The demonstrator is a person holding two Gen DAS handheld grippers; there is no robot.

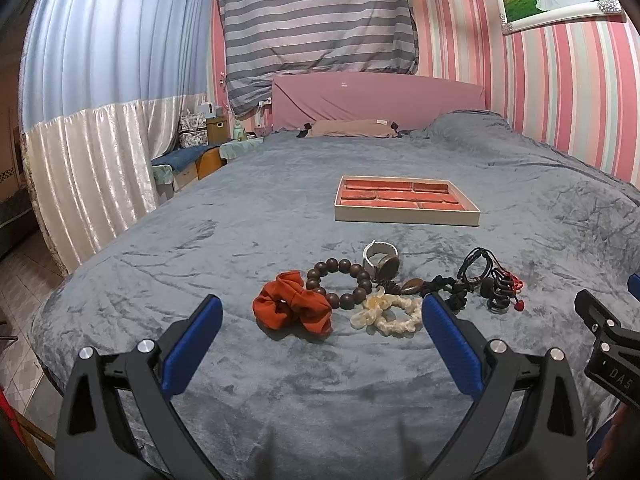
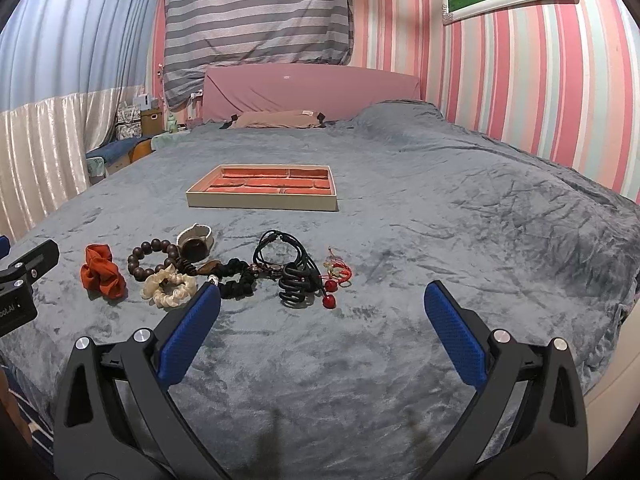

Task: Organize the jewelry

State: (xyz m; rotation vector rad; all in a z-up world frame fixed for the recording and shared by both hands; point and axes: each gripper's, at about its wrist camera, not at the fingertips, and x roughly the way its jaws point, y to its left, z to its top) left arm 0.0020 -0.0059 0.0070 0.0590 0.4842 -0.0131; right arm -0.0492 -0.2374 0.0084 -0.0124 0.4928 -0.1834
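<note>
A row of accessories lies on the grey bed cover: an orange scrunchie (image 1: 292, 309) (image 2: 102, 272), a dark wooden bead bracelet (image 1: 339, 283) (image 2: 154, 261), a cream scrunchie (image 1: 387, 315) (image 2: 170, 288), a white-strapped watch (image 1: 381, 261) (image 2: 195, 242), black cords (image 1: 478, 266) (image 2: 280, 250), a black spiral tie (image 2: 295, 285) and red cherry charms (image 2: 329, 300). Beyond them sits a cream tray with red compartments (image 1: 406, 216) (image 2: 260, 202). My left gripper (image 1: 322, 320) is open, just short of the scrunchies. My right gripper (image 2: 322, 308) is open, near the spiral tie.
The bed (image 2: 480, 240) runs back to a pink headboard (image 1: 376, 96) with a tan pillow (image 1: 352, 128). Curtains (image 1: 100, 120) and bedside clutter stand at the left; a striped wall is at the right. The other gripper's body shows at each view's edge (image 1: 608, 340) (image 2: 20, 280).
</note>
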